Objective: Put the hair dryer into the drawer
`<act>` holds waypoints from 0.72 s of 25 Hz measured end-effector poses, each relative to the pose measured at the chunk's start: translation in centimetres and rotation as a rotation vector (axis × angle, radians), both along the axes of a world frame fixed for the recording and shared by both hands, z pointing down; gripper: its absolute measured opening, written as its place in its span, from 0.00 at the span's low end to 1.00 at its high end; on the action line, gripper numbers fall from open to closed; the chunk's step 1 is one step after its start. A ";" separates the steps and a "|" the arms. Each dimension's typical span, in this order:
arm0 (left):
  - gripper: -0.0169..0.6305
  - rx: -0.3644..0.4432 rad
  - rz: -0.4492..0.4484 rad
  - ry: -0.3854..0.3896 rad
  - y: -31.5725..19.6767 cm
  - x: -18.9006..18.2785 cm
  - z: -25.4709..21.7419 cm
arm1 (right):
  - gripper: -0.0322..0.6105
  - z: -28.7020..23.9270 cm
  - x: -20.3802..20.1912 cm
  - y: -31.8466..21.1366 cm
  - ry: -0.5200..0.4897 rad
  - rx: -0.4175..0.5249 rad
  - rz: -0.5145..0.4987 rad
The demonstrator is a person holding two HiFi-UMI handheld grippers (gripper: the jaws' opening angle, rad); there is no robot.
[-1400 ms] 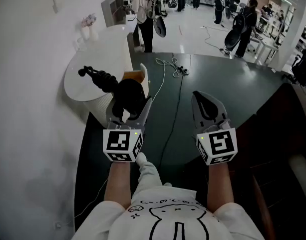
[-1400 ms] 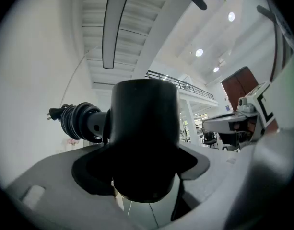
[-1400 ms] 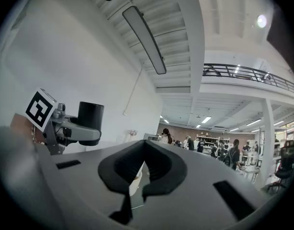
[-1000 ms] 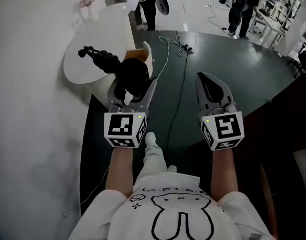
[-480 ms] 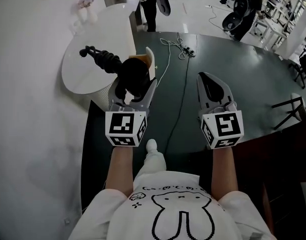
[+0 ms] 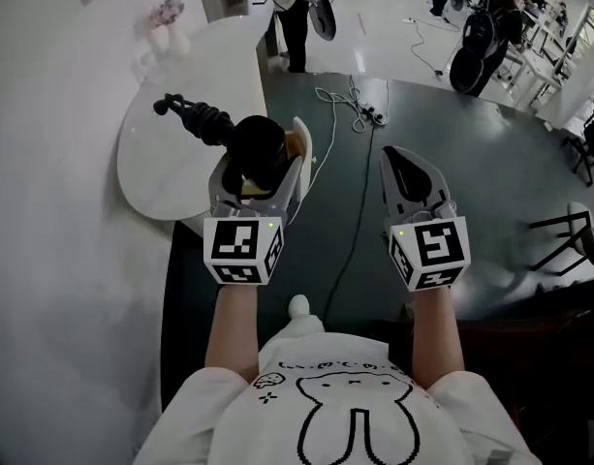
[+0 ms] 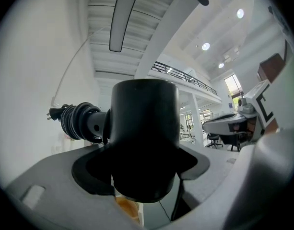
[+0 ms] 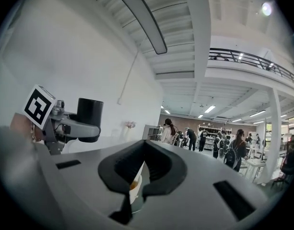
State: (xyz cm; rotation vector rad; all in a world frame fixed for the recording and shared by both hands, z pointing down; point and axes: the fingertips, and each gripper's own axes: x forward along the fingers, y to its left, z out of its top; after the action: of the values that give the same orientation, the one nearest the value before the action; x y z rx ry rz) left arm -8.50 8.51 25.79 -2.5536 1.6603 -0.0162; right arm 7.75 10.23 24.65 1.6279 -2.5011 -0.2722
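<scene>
On left claw [image 6: 261,170], gripping hair dryer [image 6: 250,141] — square marker [image 6: 233,246].

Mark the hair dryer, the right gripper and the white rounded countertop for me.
hair dryer [image 6: 257,145], head view, on its black barrel.
right gripper [image 6: 399,159], head view, where its shut tips meet.
white countertop [image 6: 159,174], head view, on its bare top surface.

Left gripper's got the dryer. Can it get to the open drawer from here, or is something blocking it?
Probably yes. The drawer stands open just ahead of the left gripper, and nothing shows between it and the hair dryer held there. The right gripper is off to the side.
</scene>
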 end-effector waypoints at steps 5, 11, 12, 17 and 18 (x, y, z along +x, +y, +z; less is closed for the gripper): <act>0.56 -0.014 0.025 0.026 -6.0 -2.6 -1.1 | 0.05 -0.9 -2.6 -6.0 -0.001 -0.023 0.001; 0.56 -0.024 0.030 0.030 -8.0 -4.0 0.1 | 0.05 0.7 -3.6 -7.9 -0.012 -0.038 0.008; 0.56 -0.029 0.031 0.031 -8.3 -4.3 0.3 | 0.05 1.0 -3.9 -8.2 -0.008 -0.043 0.009; 0.56 -0.059 0.039 0.052 -10.0 -5.2 1.5 | 0.05 2.1 -4.5 -9.5 0.003 -0.072 0.023; 0.56 -0.066 0.040 0.057 -10.4 -5.2 1.8 | 0.05 2.3 -4.5 -9.8 0.003 -0.076 0.026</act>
State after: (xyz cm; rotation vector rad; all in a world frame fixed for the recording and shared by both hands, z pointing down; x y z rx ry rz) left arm -13.74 -1.87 27.55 -2.6594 1.6548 0.0044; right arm 3.25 0.44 26.92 1.6273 -2.4546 -0.1738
